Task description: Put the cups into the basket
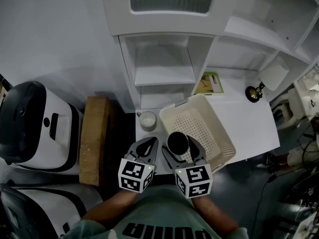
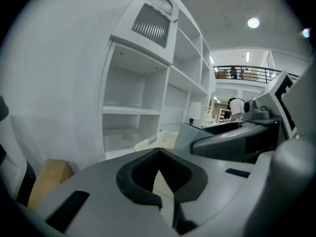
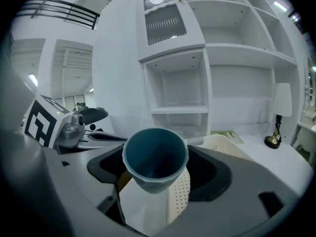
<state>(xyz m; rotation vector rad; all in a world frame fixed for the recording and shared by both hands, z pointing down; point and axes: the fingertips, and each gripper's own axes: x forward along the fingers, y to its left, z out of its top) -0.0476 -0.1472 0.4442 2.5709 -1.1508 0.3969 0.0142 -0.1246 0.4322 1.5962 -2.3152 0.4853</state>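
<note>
Dark teal cup [image 3: 155,157] clamped upright between the jaws of the right gripper [image 1: 181,149], held over the near left corner of the white perforated basket [image 1: 225,144]. A second, white cup [image 1: 147,119] stands on the tabletop [image 1: 249,123] just left of the basket, before the shelf unit [image 1: 164,73]. Left gripper [image 1: 144,147] beside the right one, jaw tips together, holding nothing.

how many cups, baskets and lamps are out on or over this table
cups: 2 (teal cup in the right gripper jaws, pale cup on the table)
basket: 1
lamp: 1
total: 4
</note>
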